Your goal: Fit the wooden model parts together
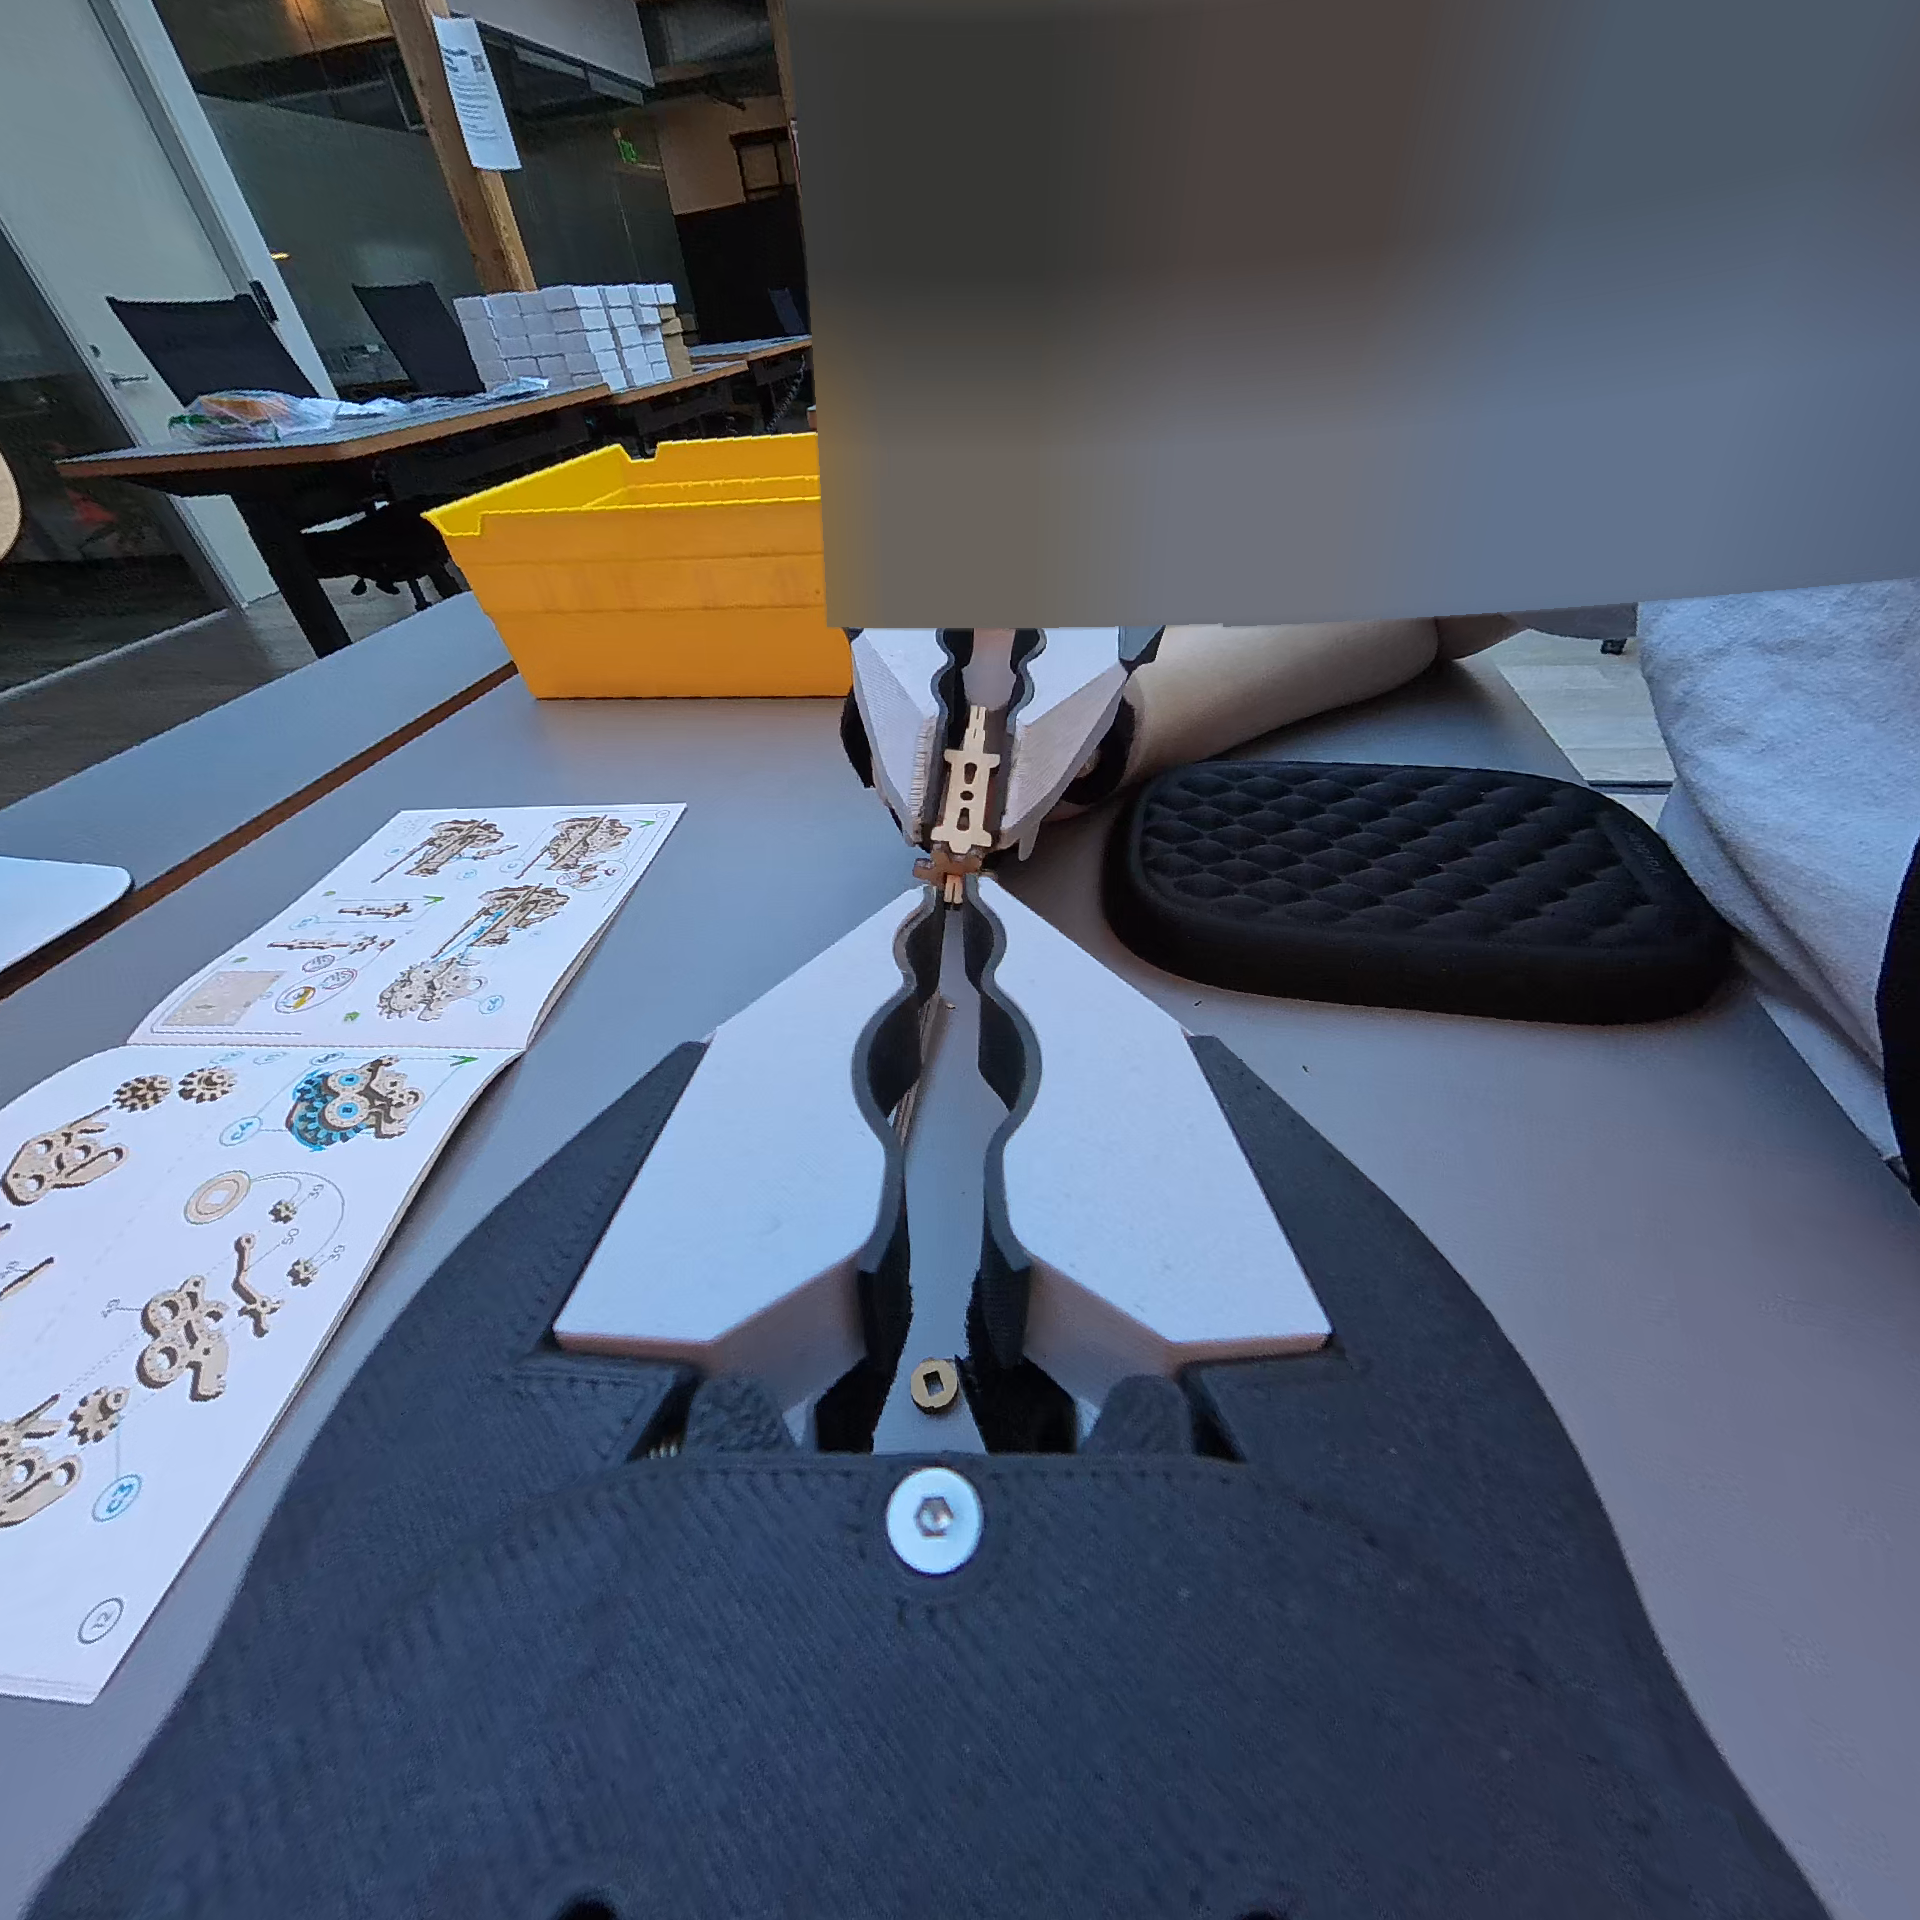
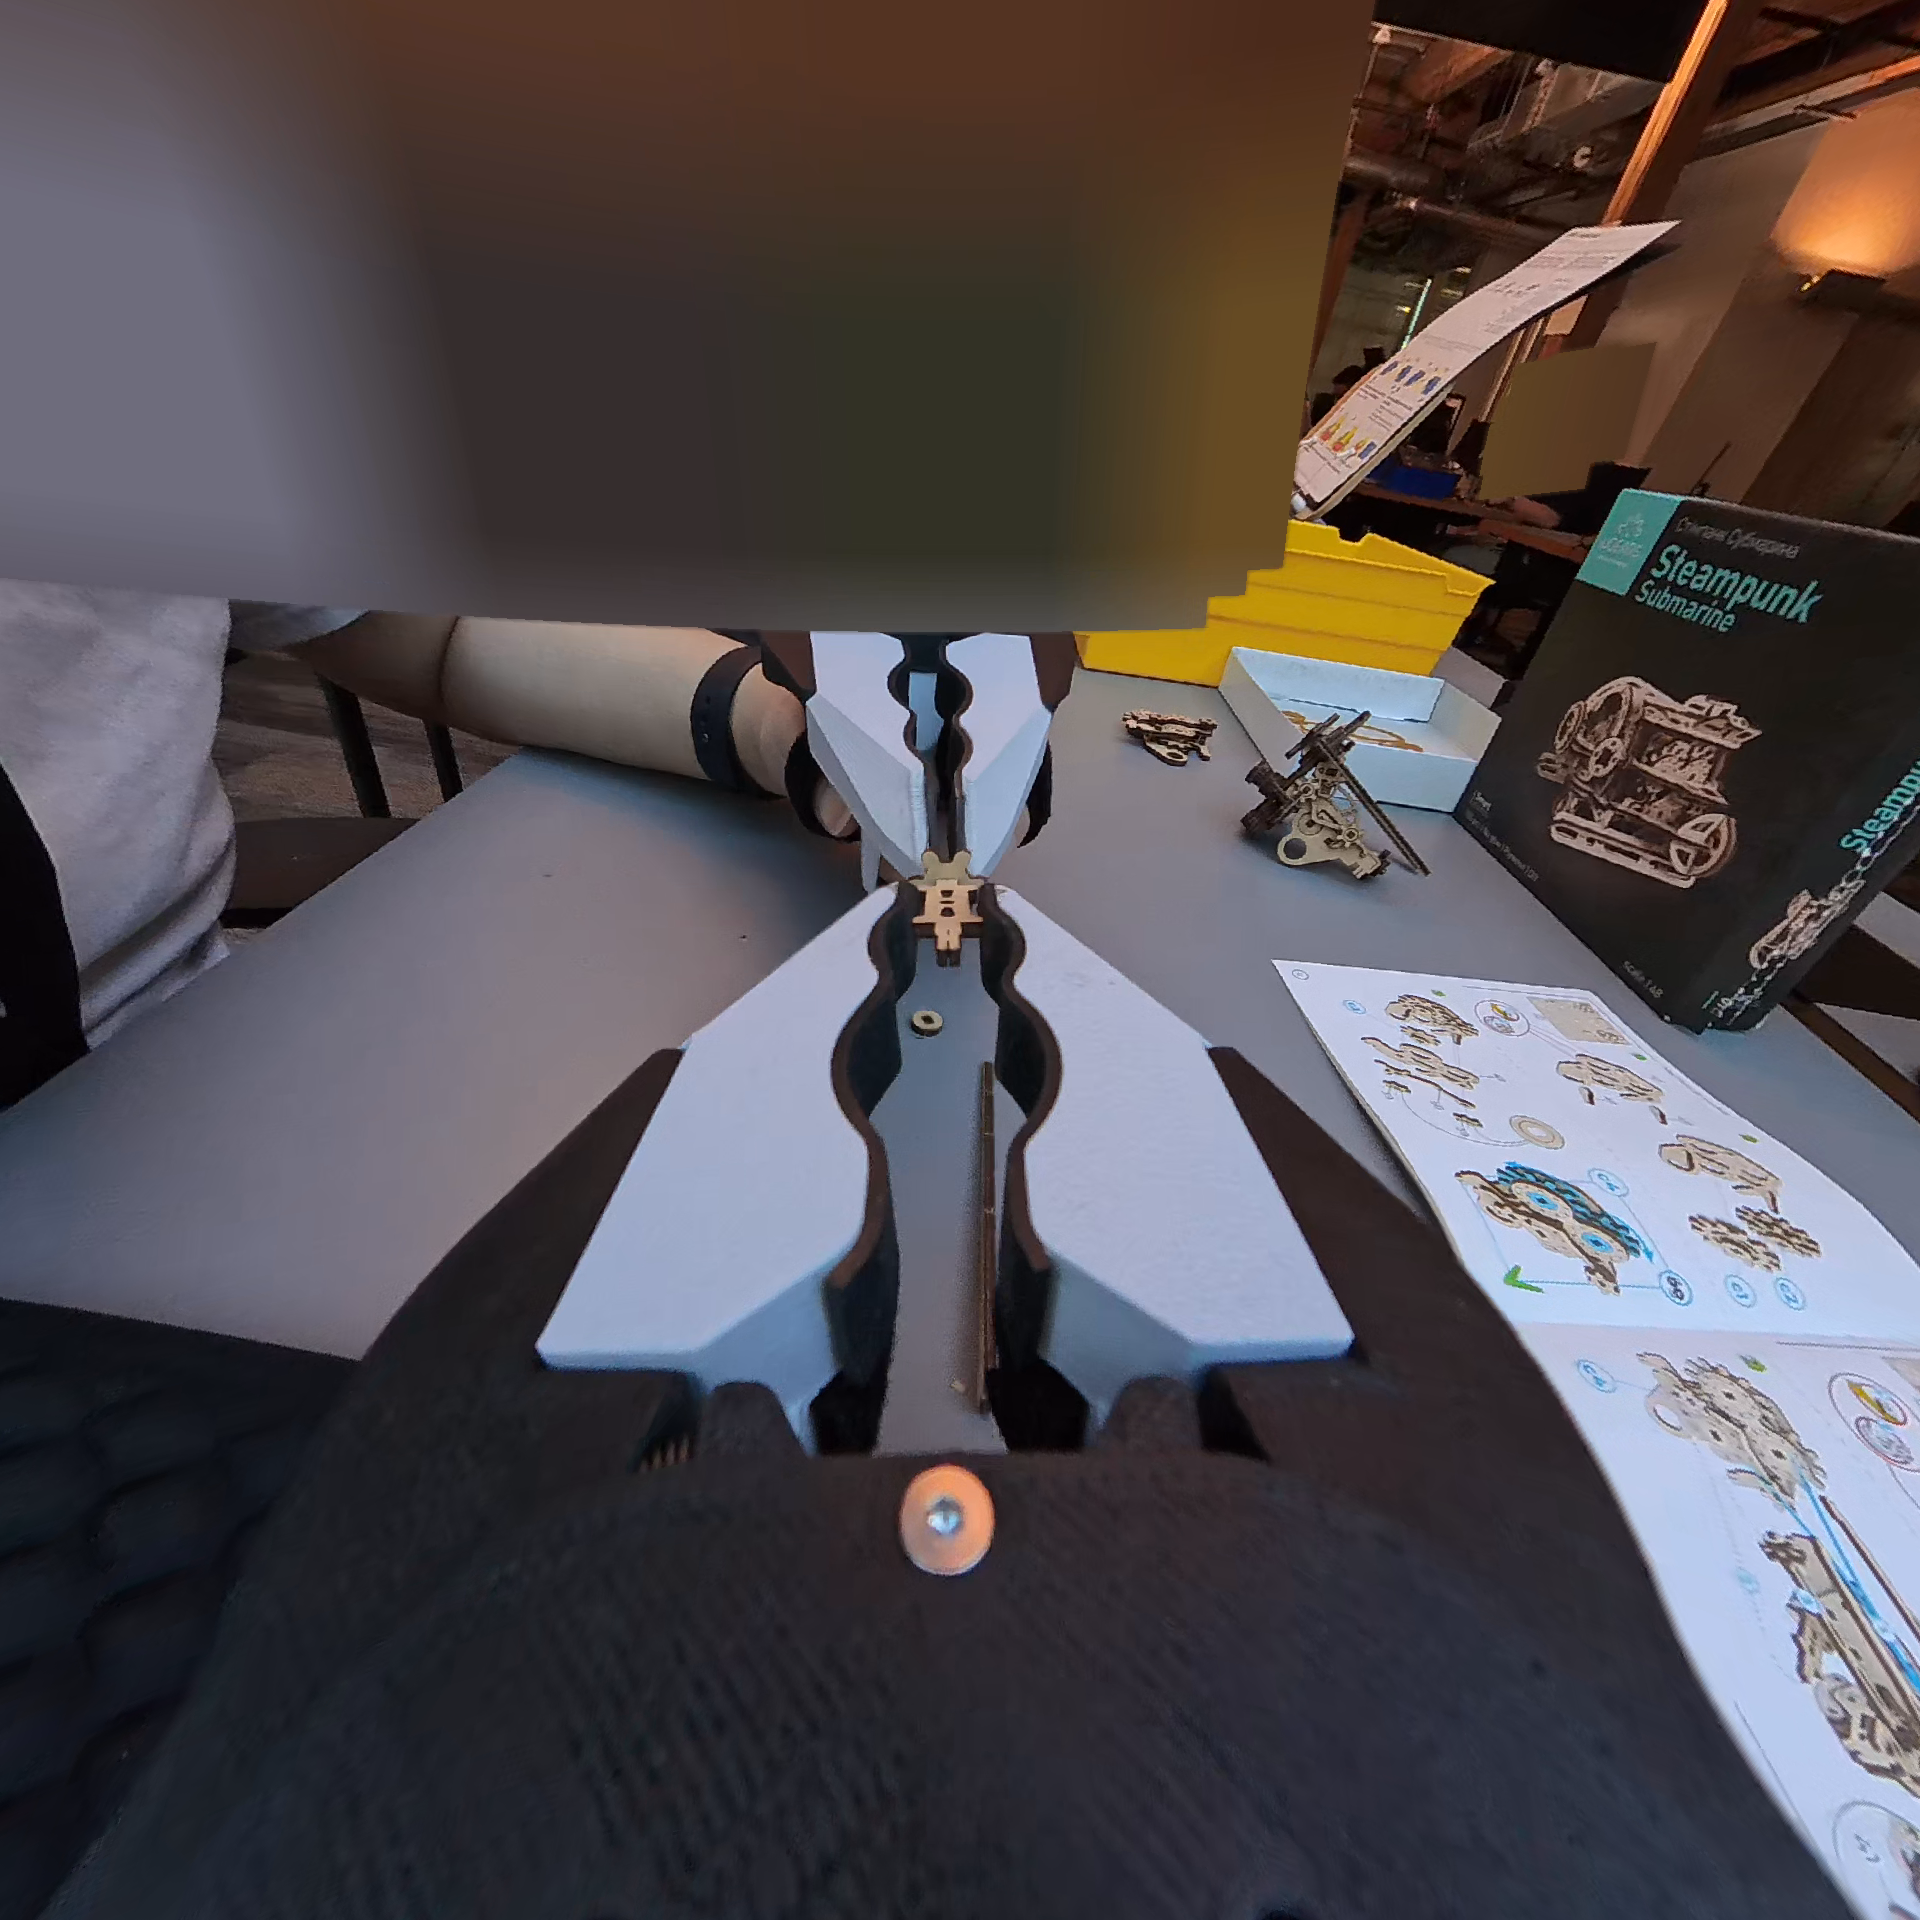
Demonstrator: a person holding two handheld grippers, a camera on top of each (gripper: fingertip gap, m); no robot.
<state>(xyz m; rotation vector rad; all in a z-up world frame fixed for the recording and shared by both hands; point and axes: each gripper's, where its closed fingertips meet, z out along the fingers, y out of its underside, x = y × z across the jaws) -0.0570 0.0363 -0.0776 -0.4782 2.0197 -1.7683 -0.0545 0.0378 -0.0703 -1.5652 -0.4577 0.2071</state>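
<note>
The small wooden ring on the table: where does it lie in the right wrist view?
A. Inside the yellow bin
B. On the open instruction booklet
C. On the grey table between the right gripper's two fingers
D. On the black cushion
C: the small wooden ring lies on the grey table, in the gap between the fingers of the right gripper.

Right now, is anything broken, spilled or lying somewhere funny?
Nothing looks broken or spilled. One oddity: a tiny wooden ring lies alone on the grey table right under the claws, away from the other model pieces by the white tray. It could easily get lost.
</note>
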